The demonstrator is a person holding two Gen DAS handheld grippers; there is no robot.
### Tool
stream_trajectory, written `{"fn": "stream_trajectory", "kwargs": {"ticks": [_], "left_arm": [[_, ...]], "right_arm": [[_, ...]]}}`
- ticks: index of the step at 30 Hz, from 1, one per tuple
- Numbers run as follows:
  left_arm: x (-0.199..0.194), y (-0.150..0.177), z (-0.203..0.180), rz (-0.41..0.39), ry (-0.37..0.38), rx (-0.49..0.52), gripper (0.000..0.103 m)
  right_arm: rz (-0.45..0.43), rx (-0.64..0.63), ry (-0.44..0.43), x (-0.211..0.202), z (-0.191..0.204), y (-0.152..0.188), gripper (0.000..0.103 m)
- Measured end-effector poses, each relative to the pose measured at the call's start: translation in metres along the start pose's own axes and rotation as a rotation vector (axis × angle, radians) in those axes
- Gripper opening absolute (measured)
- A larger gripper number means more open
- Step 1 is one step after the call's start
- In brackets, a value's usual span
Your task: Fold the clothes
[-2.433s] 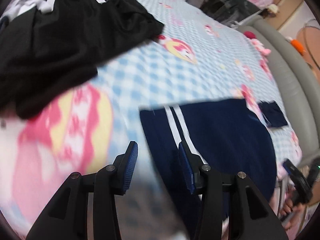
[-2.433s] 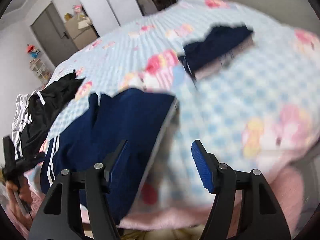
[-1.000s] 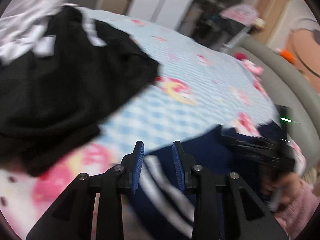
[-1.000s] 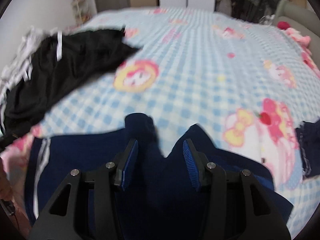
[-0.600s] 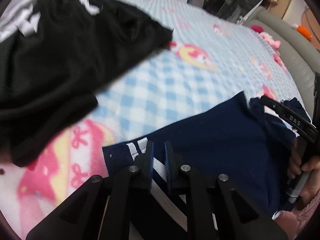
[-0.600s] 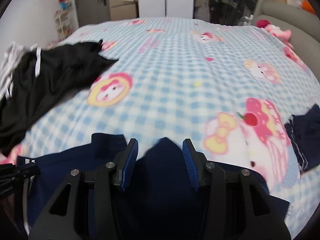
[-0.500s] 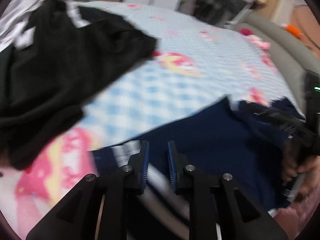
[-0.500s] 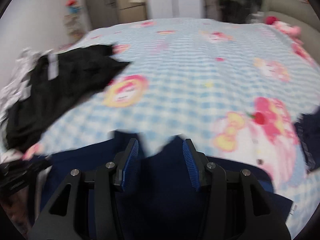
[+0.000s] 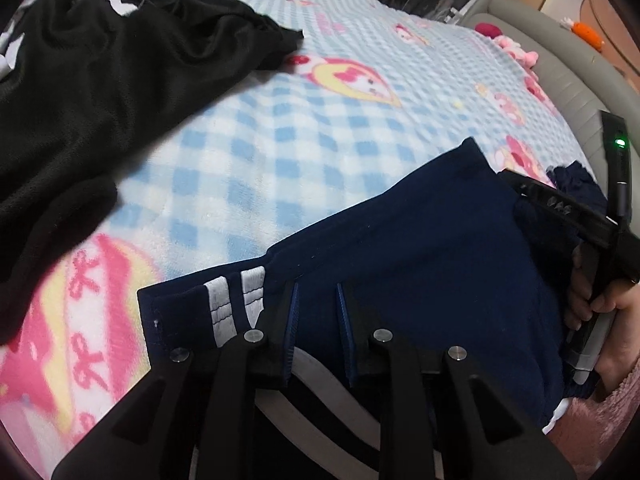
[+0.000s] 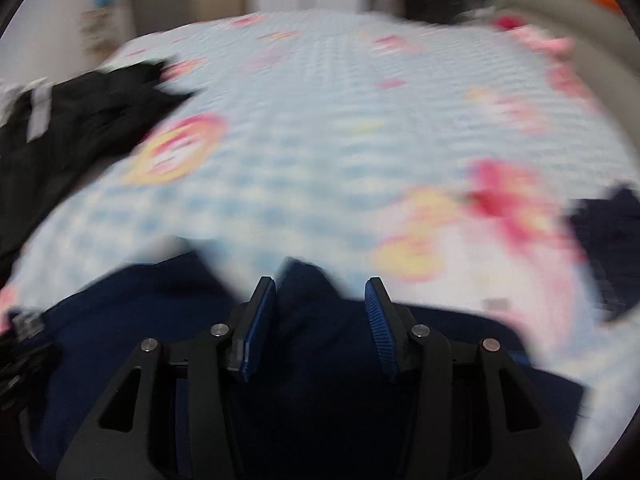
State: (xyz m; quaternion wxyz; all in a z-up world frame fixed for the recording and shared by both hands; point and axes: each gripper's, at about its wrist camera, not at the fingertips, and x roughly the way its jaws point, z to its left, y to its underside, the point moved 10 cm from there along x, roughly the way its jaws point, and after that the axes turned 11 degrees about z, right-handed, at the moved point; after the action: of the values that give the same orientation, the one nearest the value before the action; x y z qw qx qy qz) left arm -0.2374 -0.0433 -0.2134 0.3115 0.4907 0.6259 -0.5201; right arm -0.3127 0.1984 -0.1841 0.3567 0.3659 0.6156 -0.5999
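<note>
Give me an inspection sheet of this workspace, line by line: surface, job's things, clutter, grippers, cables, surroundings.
Surface: bed with blue checked cartoon blanket.
Job's things: navy shorts with white stripes, lying at the near edge.
Clutter: black garment heaped far left; small dark navy garment at right; pink plush toy by the grey headboard.
Grippers: left gripper open over the shorts; right gripper open over the shorts, view blurred.
Cables: nothing seen.
Surroundings: door and cabinets beyond the bed, blurred.

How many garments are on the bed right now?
3: navy striped shorts at the near edge under both grippers, a black garment far left, a small navy item far right. More may lie outside view.
</note>
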Motion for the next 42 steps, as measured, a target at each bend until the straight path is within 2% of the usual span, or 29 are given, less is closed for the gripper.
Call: {"fn": "stream_trajectory", "kwargs": {"ticks": [2,6,8,11,13,16,17,19,21,23,26,31,36,37,39,40,42], "left_arm": [[-0.008,0.001,-0.003,-0.022,0.006,0.014,0.025],[-0.025,0.004,-0.009,-0.067,0.017,0.042,0.030],[-0.034,0.005,-0.012,-0.089,0.023,0.056,0.028],[-0.046,0.007,-0.017,-0.123,0.032,0.077,0.027],[-0.055,0.009,-0.020,-0.145,0.038,0.091,0.034],[-0.068,0.011,-0.025,-0.178,0.046,0.112,0.036],[-0.069,0.014,-0.029,-0.176,0.043,0.126,0.040],[-0.053,0.027,-0.049,-0.108,0.011,0.187,0.043],[-0.040,0.035,-0.064,-0.051,-0.020,0.212,0.042],[-0.041,0.034,-0.081,-0.036,0.035,0.222,0.041],[-0.048,0.011,-0.110,-0.053,0.025,0.289,0.041],[-0.019,-0.051,-0.166,-0.030,-0.016,0.379,0.040],[0.052,-0.075,-0.201,0.070,-0.096,0.486,0.043],[0.062,-0.076,-0.199,0.084,-0.127,0.491,0.042],[0.068,-0.078,-0.196,0.082,-0.136,0.473,0.019],[0.067,-0.080,-0.195,0.073,-0.126,0.457,0.012],[0.056,-0.085,-0.189,0.026,-0.115,0.426,0.011]], "right_arm": [[-0.025,-0.006,-0.106,-0.012,0.008,-0.003,0.049],[0.018,-0.228,-0.211,-0.015,0.054,0.007,0.049],[0.074,-0.276,-0.130,0.005,0.061,0.016,0.049],[0.109,-0.184,-0.109,0.014,0.049,0.017,0.049],[0.049,-0.129,-0.116,-0.013,0.038,0.013,0.050],[-0.034,-0.143,-0.207,-0.069,0.035,0.024,0.050],[-0.057,-0.139,-0.211,-0.086,0.029,0.031,0.052],[-0.089,-0.126,-0.206,-0.114,0.015,0.048,0.057],[-0.077,-0.106,-0.148,-0.120,-0.010,0.067,0.057],[-0.063,-0.103,-0.074,-0.120,-0.039,0.079,0.057],[-0.032,-0.035,-0.017,-0.111,-0.094,0.084,0.057],[0.025,0.148,-0.068,-0.077,-0.152,0.073,0.057],[0.035,0.294,-0.150,-0.063,-0.183,0.087,0.057],[0.048,0.310,-0.165,-0.061,-0.187,0.091,0.057],[0.056,0.301,-0.191,-0.064,-0.191,0.094,0.057],[0.066,0.288,-0.220,-0.064,-0.189,0.094,0.057],[0.099,0.264,-0.322,-0.063,-0.179,0.096,0.057]]}}
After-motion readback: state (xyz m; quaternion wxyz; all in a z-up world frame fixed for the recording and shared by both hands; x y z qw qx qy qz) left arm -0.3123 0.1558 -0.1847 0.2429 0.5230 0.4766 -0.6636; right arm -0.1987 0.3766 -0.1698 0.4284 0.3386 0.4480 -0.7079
